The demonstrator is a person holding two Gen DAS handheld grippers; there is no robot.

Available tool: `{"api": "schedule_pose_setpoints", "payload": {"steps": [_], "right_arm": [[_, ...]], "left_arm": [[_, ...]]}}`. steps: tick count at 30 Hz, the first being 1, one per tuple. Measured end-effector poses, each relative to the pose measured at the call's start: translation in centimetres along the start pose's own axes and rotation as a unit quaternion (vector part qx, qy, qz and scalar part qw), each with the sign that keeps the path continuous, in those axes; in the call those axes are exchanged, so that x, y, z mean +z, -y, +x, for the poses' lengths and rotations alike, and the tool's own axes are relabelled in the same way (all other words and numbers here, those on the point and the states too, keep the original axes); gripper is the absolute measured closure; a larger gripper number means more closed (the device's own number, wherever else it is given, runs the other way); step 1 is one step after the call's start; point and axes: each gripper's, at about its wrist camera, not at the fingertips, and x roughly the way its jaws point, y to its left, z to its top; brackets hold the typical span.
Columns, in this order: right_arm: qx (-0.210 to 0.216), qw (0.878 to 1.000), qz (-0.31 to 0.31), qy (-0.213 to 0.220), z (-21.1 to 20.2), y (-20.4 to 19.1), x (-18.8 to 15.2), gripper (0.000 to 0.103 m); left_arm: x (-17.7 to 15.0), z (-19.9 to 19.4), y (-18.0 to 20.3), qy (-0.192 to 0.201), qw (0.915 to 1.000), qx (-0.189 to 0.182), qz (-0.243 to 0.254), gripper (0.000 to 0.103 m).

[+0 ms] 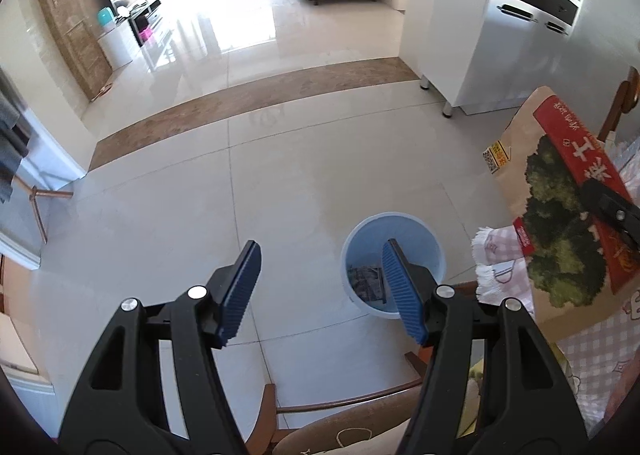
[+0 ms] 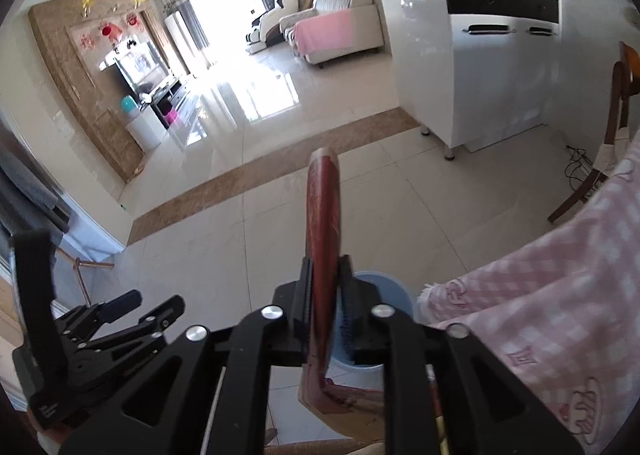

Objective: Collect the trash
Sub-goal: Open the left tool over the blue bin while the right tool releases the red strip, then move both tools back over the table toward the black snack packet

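A light blue bin point(image 1: 434, 251) stands on the tiled floor with some printed wrappers point(image 1: 366, 279) lying in it. My left gripper point(image 1: 320, 251) hangs open and empty above and to the left of the bin. A flat brown and red snack bag point(image 1: 560, 239) with a green picture hangs over the table's edge, with a finger point(image 1: 612, 207) of my right gripper on it. In the right wrist view the bag point(image 2: 322, 215) stands edge-on between the jaws of my right gripper point(image 2: 325, 263). It lies against the left pad, and a thin gap shows at the right pad. The bin point(image 2: 394, 287) is right below.
A table with a pink checked cloth point(image 2: 540, 315) fills the right side. A wooden chair point(image 1: 340, 403) is just beneath my grippers. A white cabinet point(image 1: 480, 55) stands beyond the bin. My left gripper point(image 2: 158, 301) shows at the lower left of the right wrist view.
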Motion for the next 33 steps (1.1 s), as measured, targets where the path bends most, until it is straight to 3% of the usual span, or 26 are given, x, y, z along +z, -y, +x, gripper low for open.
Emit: {"api": "schedule_pose_setpoints", "payload": {"steps": [1,2,3,9,16,25,33], "right_arm": [[-0.002,1.0,0.001,0.001,0.4,-0.2,0.0,0.074],[-0.006,1.0,0.002,0.0,0.9,-0.3,0.0,0.039],[-0.013,1.0,0.006,-0.001,1.2,-0.2,0.1,0.012],[-0.041,0.999,0.0,0.008,1.0,-0.6,-0.7,0.012],[-0.03,0.999,-0.014,0.026,-2.3,-0.7,-1.7,0.012],[-0.028,0.997,-0.015,0.07,-8.8,0.5,-2.5,0.012],[-0.048,0.988,0.011,0.144,-17.7,3.8,-4.3,0.012]], "left_arm": [[-0.1,0.0,-0.1,0.0,1.0,0.003,-0.001,0.041],[-0.1,0.0,-0.2,0.0,1.0,0.007,-0.001,0.041],[-0.3,-0.1,-0.4,0.0,1.0,0.009,0.0,0.041],[-0.6,-0.8,-0.3,0.006,0.9999,0.006,0.009,0.041],[-1.2,-2.6,1.0,0.024,0.9994,-0.007,0.026,0.041],[-1.5,-7.0,4.2,0.067,0.9964,-0.027,0.046,0.041],[-2.7,-12.8,9.8,0.124,0.9856,-0.069,0.092,0.041]]}}
